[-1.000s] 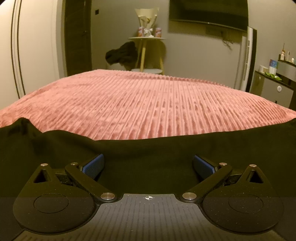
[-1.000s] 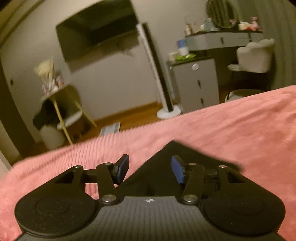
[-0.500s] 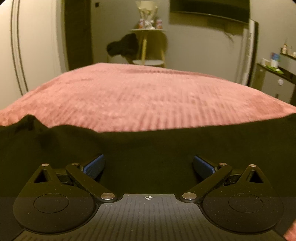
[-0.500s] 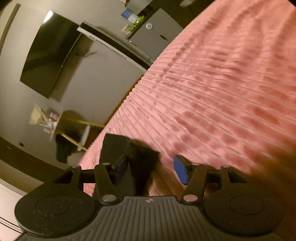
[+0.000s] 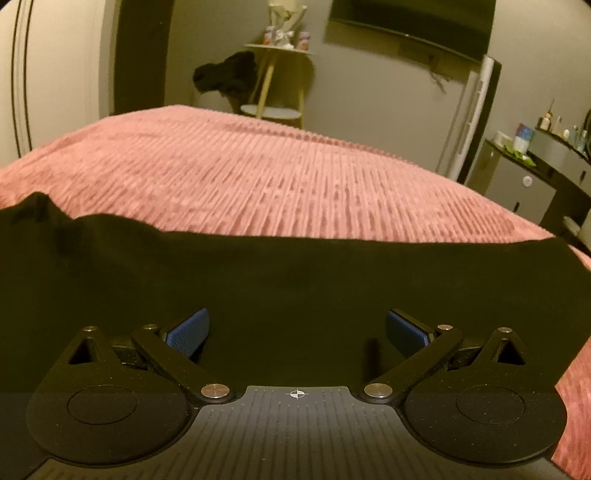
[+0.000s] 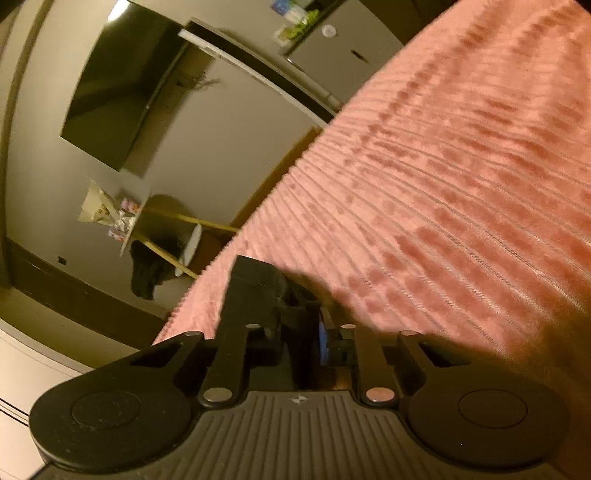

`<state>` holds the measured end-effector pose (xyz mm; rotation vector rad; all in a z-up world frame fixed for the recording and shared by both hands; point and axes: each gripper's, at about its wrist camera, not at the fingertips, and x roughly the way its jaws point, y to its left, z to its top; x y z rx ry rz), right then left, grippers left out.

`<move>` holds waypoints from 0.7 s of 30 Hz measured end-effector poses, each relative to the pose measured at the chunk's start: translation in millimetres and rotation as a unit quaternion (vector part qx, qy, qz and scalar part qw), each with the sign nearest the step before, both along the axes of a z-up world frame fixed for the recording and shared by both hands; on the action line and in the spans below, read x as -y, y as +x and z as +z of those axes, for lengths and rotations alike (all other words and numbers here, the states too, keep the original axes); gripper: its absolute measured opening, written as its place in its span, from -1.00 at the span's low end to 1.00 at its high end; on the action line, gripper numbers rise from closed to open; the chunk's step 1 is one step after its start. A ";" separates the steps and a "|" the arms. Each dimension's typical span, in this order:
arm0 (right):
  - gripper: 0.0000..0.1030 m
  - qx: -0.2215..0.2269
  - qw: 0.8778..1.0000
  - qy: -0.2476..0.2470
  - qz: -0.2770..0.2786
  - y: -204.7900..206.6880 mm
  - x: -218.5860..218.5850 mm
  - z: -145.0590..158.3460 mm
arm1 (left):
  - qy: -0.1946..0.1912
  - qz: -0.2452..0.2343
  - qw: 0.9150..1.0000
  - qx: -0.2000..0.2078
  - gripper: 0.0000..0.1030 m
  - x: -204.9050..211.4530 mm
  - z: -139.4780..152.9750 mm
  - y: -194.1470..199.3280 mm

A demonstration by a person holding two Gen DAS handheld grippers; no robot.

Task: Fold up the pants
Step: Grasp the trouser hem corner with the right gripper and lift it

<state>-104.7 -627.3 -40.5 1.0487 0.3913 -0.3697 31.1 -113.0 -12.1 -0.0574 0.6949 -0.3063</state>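
— Pants (image 5: 295, 273) down on the bed (image 5: 295, 173), black, spread wide across its near edge. Mostly flat, with a small hump at the left end.

— And the left gripper (image 5: 295, 332) over them?

— Hanging above the dark cloth, blue pads (image 5: 186, 334) well clear of each other, nothing pinched. Released, plainly.

— Over to the right wrist view, then.

— Tilted hard, with the bed sloping up to the right. Right gripper (image 6: 301, 336) just been closing, narrowed onto a bunched corner of the pants (image 6: 258, 284). Clenched on that fold now, cloth standing up between the fingers. One blue pad (image 6: 323, 343) showing hard against the cloth, the other hidden behind it.

— Fold lifted off the bed, or touching it?

— Cannot tell. Only a shadow on the pink ribbed cover just beside the fold.

— And beyond the bed?

— Past its far edge, a small round table (image 5: 277, 50) on yellow legs, with a dark heap of clothing (image 5: 225, 75) slung just beside it. Dark screen (image 5: 406, 22) on the wall behind the bed's far edge. Off the bed's right side, a grey cabinet (image 5: 517, 181) with a few small things on top, too small to make out.
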 end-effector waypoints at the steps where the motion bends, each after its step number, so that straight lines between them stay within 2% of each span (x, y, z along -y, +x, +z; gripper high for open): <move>1: -0.68 0.008 1.000 -0.003 0.001 -3.7 -0.6 1.2 | 0.004 -0.002 1.000 0.001 1.00 0.1 -0.4 -1.0; 3: -0.58 0.020 1.000 -0.003 0.003 -4.6 -2.9 4.2 | 0.007 -0.005 1.000 0.002 1.00 1.2 -0.2 -2.4; 6: -0.42 0.012 1.000 0.008 0.006 1.8 -1.0 1.0 | 0.007 -0.008 1.000 -0.003 1.00 1.2 0.1 -2.5; 7: -0.42 0.007 1.000 0.018 0.004 4.0 1.0 -2.2 | 0.006 -0.009 1.000 -0.005 1.00 0.6 0.6 -3.5; 8: -0.46 0.001 1.000 0.025 0.004 6.0 2.5 -4.3 | 0.005 -0.011 1.000 -0.009 1.00 -0.3 1.2 -3.1; 9: -0.61 -0.003 1.000 0.028 0.004 7.9 2.8 -4.6 | 0.004 -0.012 1.000 -0.012 1.00 -0.9 2.0 -3.4; 10: -0.69 -0.006 1.000 0.021 0.002 6.7 1.9 -2.7 | 0.001 -0.012 1.000 -0.015 1.00 -1.8 3.2 -4.1; 14: -0.73 0.006 0.999 -0.027 0.017 7.9 -18.8 25.1 | -0.026 -0.005 0.999 -0.036 1.00 -10.5 8.3 -3.1; 17: -0.74 0.038 0.996 -0.061 0.059 12.3 -48.6 54.7 | -0.056 0.006 0.997 -0.050 1.00 -17.2 13.4 -3.2; 19: -0.74 0.051 0.988 -0.109 0.094 18.9 -82.9 77.5 | -0.070 0.011 0.996 -0.053 1.00 -20.4 17.9 -3.9; 21: -0.74 0.063 0.976 -0.157 0.140 25.8 -126.5 93.1 | -0.081 0.016 0.995 -0.048 1.00 -24.2 23.6 -7.7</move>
